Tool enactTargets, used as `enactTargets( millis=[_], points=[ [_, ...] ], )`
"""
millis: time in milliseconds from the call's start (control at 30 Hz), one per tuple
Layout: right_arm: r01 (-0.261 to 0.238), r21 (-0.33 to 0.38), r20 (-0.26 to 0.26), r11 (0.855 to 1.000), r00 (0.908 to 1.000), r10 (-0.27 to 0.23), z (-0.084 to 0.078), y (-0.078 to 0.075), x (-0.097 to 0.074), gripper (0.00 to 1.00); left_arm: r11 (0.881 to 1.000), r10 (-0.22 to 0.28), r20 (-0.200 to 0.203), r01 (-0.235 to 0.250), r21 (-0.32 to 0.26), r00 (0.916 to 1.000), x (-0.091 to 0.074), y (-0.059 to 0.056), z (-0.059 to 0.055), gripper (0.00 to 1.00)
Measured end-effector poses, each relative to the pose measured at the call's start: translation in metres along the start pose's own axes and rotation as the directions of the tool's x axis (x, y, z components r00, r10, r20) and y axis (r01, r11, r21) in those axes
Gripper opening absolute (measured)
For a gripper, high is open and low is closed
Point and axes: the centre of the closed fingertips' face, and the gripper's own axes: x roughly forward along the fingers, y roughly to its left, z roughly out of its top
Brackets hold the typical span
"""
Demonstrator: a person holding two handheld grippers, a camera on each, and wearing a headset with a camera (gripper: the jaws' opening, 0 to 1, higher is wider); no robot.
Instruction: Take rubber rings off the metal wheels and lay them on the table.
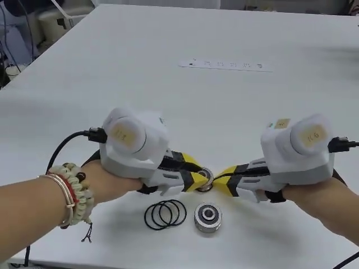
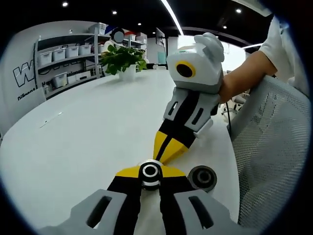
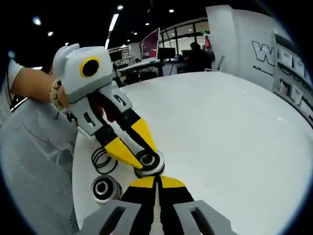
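We hold the left tool (image 1: 197, 178) clamped on a wheel (image 2: 150, 171), its yellow tips closed against either side of the wheel, which sits just above the desk (image 1: 224, 112). In the left gripper view the wheel faces us, with a dark band around a bright hub.

The right tool (image 3: 156, 182) comes in from the opposite side. Its jaws are pressed together with no gap between them, and the tip meets the rim of the held wheel. We cannot tell whether it has anything pinched there.

A few black rings (image 1: 164, 214) lie flat and overlapping on the desk, just in front of the left tool. A second wheel (image 1: 208, 217) stands on its face right beside them, touching neither tool; its dark outer band is visible in the right gripper view.

Farther back on the desk lies a white power strip (image 1: 227, 65), well apart from the work. Beaded bracelets (image 1: 73, 193) circle our left wrist. A potted plant (image 2: 122, 58) stands at the far end of the desk in the left gripper view.
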Motion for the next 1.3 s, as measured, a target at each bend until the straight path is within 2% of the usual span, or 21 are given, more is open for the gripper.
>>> enactTargets(
  millis=[67, 133, 200, 233, 300, 367, 400, 433, 567, 900, 967, 1000, 1033, 1067, 1100, 1200, 1300],
  points=[
    [0.012, 0.057, 0.012, 0.998, 0.9998, -0.012, 0.0, -0.005, -0.002, 0.0, 1.0, 0.0, 0.001, 0.0, 0.001, 1.0, 0.0, 0.0, 0.0, 0.07],
    [0.002, 0.148, 0.031, 0.989, 0.9995, -0.007, 0.002, -0.007, -0.004, 0.0, 1.0, 0.0, 0.004, 0.0, 0.0, 1.0, 0.0, 0.0, 0.0, 0.07],
    [-0.017, 0.249, 0.048, 0.968, 0.9988, 0.005, 0.002, -0.007, -0.004, 0.0, 1.0, 0.0, 0.006, 0.0, 0.002, 1.0, 0.0, 0.0, 0.0, 0.07],
    [-0.022, 0.269, 0.057, 0.963, 0.9983, 0.007, 0.003, -0.008, -0.005, 0.0, 1.0, -0.001, 0.006, 0.001, 0.004, 1.0, 0.0, 0.0, 0.0, 0.07],
    [-0.05, 0.332, 0.103, 0.942, 0.9946, 0.016, 0.01, -0.009, -0.008, 0.0, 1.0, -0.001, 0.006, 0.001, 0.006, 1.0, 0.0, 0.0, 0.0, 0.07],
    [-0.105, 0.391, 0.138, 0.914, 0.9889, 0.055, 0.016, -0.002, -0.011, 0.0, 1.0, 0.0, 0.006, 0.0, 0.01, 1.0, 0.0, 0.0, 0.0, 0.07],
    [-0.066, 0.379, 0.11, 0.923, 0.9936, 0.026, 0.011, -0.005, -0.01, 0.0, 1.0, 0.0, 0.007, 0.0, 0.013, 1.0, 0.0, 0.0, 0.0, 0.07],
    [-0.063, 0.337, 0.114, 0.939, 0.9931, 0.025, 0.012, -0.004, -0.01, 0.0, 1.0, 0.001, 0.007, -0.001, 0.015, 1.0, 0.0, 0.0, 0.0, 0.07],
    [-0.072, 0.344, 0.115, 0.936, 0.9928, 0.034, 0.016, -0.001, -0.01, 0.0, 0.999, 0.012, -0.002, -0.012, 0.036, 0.9999, 0.001, -0.001, 0.001, 0.07],
    [-0.09, 0.286, 0.121, 0.954, 0.991, 0.057, 0.024, 0.011, -0.009, 0.0, 0.999, 0.014, 0.0, -0.014, 0.036, 0.9999, 0.001, 0.0, 0.001, 0.07],
    [-0.148, 0.286, 0.165, 0.947, 0.9809, 0.103, 0.032, 0.02, -0.008, 0.0, 0.999, 0.012, 0.003, -0.012, 0.032, 0.9999, 0.001, 0.0, 0.001, 0.07],
    [-0.227, 0.288, 0.24, 0.93, 0.9575, 0.159, 0.049, 0.03, -0.012, 0.0, 0.999, 0.013, 0.004, -0.013, 0.032, 0.9999, 0.001, 0.0, 0.001, 0.07],
    [-0.194, 0.307, 0.214, 0.932, 0.9681, 0.131, 0.048, 0.026, -0.012, 0.0, 0.999, 0.014, 0.002, -0.014, 0.033, 0.9999, 0.002, 0.0, 0.001, 0.07],
    [-0.108, 0.221, 0.134, 0.969, 0.9879, 0.079, 0.038, 0.018, -0.009, 0.0, 0.999, 0.013, 0.001, -0.013, 0.032, 0.9999, 0.002, 0.0, 0.001, 0.07],
    [-0.09, 0.174, 0.137, 0.981, 0.9883, 0.067, 0.039, 0.017, -0.008, 0.0, 0.999, 0.012, 0.001, -0.012, 0.03, 0.9999, 0.002, 0.0, 0.001, 0.07],
    [-0.118, 0.237, 0.139, 0.964, 0.9865, 0.086, 0.034, 0.019, -0.006, 0.0, 1.0, 0.007, 0.0, -0.007, 0.021, 1.0, 0.002, 0.0, 0.001, 0.07],
    [-0.099, 0.232, 0.127, 0.968, 0.9894, 0.07, 0.03, 0.014, -0.009, 0.0, 1.0, -0.006, -0.025, 0.006, 0.025, 0.9997, 0.002, 0.001, 0.002, 0.07]
  ],
)
